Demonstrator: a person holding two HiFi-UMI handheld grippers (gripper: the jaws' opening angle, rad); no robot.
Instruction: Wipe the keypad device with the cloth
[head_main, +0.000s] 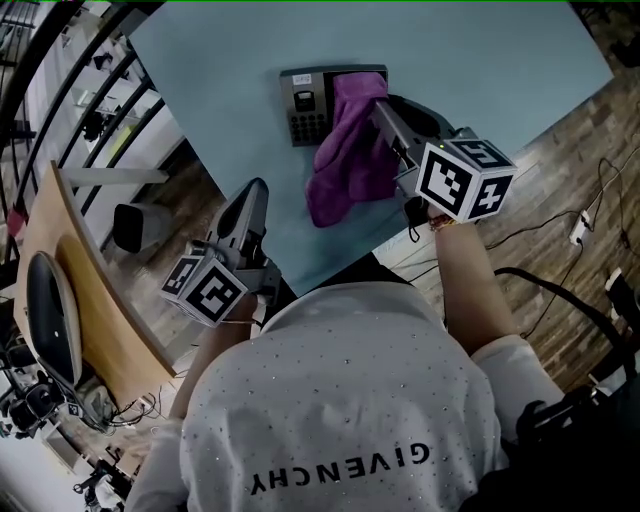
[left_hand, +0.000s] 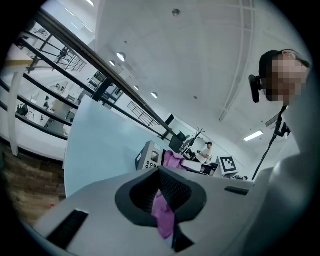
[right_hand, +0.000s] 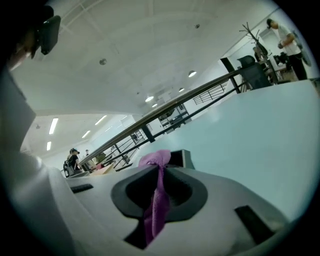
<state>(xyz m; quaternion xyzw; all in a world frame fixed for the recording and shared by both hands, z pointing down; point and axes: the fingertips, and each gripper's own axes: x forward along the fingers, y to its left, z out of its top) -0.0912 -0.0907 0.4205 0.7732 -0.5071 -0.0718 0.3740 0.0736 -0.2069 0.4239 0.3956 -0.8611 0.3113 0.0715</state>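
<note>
The grey keypad device (head_main: 303, 105) stands on the pale blue table (head_main: 200, 60). A purple cloth (head_main: 345, 160) drapes over its right half and trails toward me. My right gripper (head_main: 378, 108) is shut on the cloth's upper part beside the device. In the right gripper view the cloth (right_hand: 155, 159) runs up through the closed jaws of the right gripper (right_hand: 161, 167). My left gripper (head_main: 256, 190) hovers at the table's near-left edge, shut, a short way left of the cloth's lower end. The left gripper view shows the device (left_hand: 148, 156) and cloth (left_hand: 172, 160) ahead, with purple visible in the jaw slit.
A curved wooden desk (head_main: 80, 270) and a black railing (head_main: 90, 90) lie to the left, below the table edge. Cables (head_main: 585, 225) run over the wooden floor on the right. A dark object (head_main: 425, 112) sits just behind the right gripper.
</note>
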